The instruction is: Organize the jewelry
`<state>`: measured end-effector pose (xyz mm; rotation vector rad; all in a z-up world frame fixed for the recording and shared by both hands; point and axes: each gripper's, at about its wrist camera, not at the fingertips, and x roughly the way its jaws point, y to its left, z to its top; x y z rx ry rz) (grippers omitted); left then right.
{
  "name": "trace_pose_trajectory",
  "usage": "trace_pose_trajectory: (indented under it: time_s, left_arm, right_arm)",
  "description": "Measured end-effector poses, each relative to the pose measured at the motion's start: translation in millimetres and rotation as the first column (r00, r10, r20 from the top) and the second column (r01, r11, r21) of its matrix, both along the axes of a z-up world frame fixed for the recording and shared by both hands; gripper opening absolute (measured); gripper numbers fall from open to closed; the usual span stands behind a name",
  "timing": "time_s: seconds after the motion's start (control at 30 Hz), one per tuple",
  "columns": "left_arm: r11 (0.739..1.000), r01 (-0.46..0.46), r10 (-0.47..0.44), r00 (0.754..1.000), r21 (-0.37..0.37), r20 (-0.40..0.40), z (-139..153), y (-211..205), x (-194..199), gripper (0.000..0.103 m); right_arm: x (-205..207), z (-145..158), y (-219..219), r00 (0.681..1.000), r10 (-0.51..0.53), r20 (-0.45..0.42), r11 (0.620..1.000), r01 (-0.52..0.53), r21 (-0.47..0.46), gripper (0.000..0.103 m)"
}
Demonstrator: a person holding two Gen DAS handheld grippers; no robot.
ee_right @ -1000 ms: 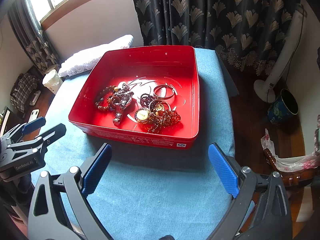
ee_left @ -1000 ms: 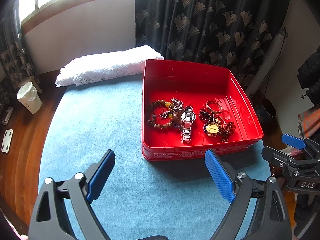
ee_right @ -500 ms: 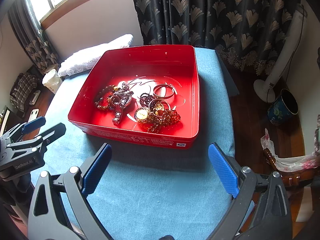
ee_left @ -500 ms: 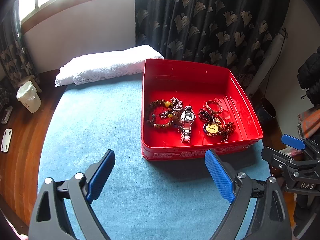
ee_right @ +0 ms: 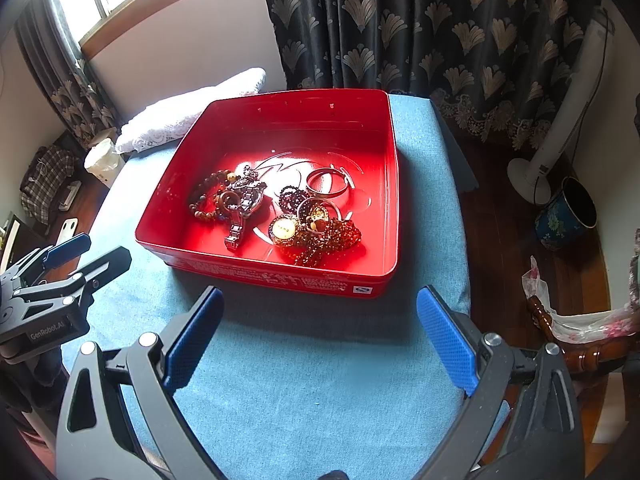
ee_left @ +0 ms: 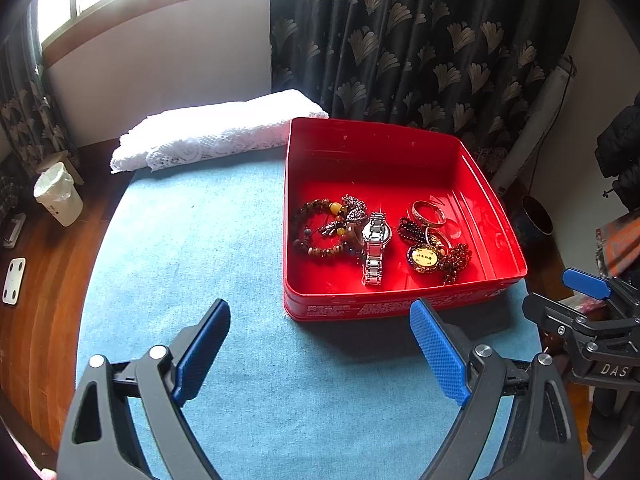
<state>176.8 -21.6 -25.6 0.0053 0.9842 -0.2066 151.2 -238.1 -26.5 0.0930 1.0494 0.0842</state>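
Observation:
A red tin tray (ee_left: 384,308) (ee_right: 392,184) sits on the blue-covered table. Inside lie a brown beaded bracelet (ee_left: 310,226) (ee_right: 202,200), a silver watch (ee_left: 375,248) (ee_right: 238,216), a silver ring (ee_left: 428,212) (ee_right: 327,182), a gold pendant (ee_left: 424,258) (ee_right: 284,229) and dark red beads (ee_left: 456,260) (ee_right: 332,238). My left gripper (ee_left: 320,352) hangs open just short of the tray's near wall, nothing between its fingers. My right gripper (ee_right: 318,338) is open too, near the tray's front edge. Each gripper shows at the edge of the other's view, the right (ee_left: 584,312) and the left (ee_right: 60,276).
A folded white lace cloth (ee_left: 208,132) (ee_right: 180,116) lies at the table's far left corner. Dark patterned curtains (ee_left: 420,40) hang behind. A white bin (ee_left: 58,194), a fan stand (ee_right: 536,172) and a blue pot (ee_right: 568,212) stand on the wooden floor around the table.

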Motion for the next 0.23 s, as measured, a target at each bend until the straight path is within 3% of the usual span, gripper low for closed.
trace_pose_trajectory:
  time_s: [0.23]
  left_arm:
    - [1.0, -0.004, 0.004, 1.0, 0.004, -0.002, -0.5, 0.0, 0.2, 0.09]
  right_arm:
    - [0.1, -1.5, 0.1, 1.0, 0.0, -0.002, 1.0, 0.0, 0.0, 0.094]
